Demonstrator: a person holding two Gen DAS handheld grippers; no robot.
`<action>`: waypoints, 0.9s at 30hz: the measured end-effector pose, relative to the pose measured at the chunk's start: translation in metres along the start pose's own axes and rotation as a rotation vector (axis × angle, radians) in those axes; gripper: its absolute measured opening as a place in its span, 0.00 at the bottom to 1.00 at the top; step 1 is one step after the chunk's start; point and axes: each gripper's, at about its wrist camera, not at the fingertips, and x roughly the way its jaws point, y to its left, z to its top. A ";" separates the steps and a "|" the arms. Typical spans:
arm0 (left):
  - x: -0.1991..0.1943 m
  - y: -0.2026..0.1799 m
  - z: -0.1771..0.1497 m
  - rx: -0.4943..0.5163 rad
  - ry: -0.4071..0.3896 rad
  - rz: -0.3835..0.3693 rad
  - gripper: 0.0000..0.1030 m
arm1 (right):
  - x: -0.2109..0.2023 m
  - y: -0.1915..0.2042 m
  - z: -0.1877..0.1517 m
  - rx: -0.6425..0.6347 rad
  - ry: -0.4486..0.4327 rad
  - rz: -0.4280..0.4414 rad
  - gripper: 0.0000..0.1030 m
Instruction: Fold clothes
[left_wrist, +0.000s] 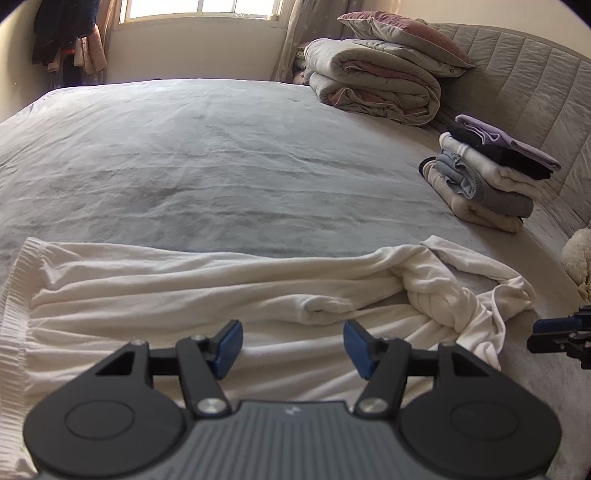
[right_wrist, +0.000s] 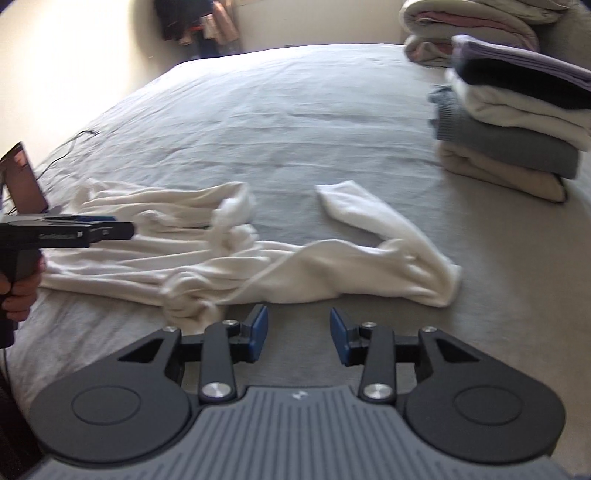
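The left gripper (left_wrist: 293, 345) hung over the white garment (left_wrist: 207, 291), jaws well apart and holding nothing. The right gripper (right_wrist: 298, 334) stood about half open and empty above bare grey bedsheet (right_wrist: 280, 110), just short of the garment's twisted edge. The garment lay crumpled across the near side of the bed, one sleeve (right_wrist: 354, 206) thrown outward. A stack of folded clothes (left_wrist: 495, 173) sat near the quilted headboard (left_wrist: 535, 77), beside rolled duvets (left_wrist: 373, 81).

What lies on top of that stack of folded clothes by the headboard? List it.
A folded lilac garment tops the stack of folded clothes, with a black one directly beneath it, then cream, grey and beige layers. What those folds enclose is covered.
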 end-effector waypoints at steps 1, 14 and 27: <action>0.000 0.000 0.000 -0.002 0.001 -0.005 0.60 | 0.003 0.006 0.002 -0.013 0.002 0.018 0.40; 0.001 -0.006 -0.009 0.007 0.024 -0.051 0.60 | 0.044 0.051 0.015 -0.076 0.083 0.152 0.39; 0.002 -0.001 -0.016 0.038 0.045 -0.067 0.60 | 0.031 0.031 0.059 -0.019 -0.075 0.106 0.07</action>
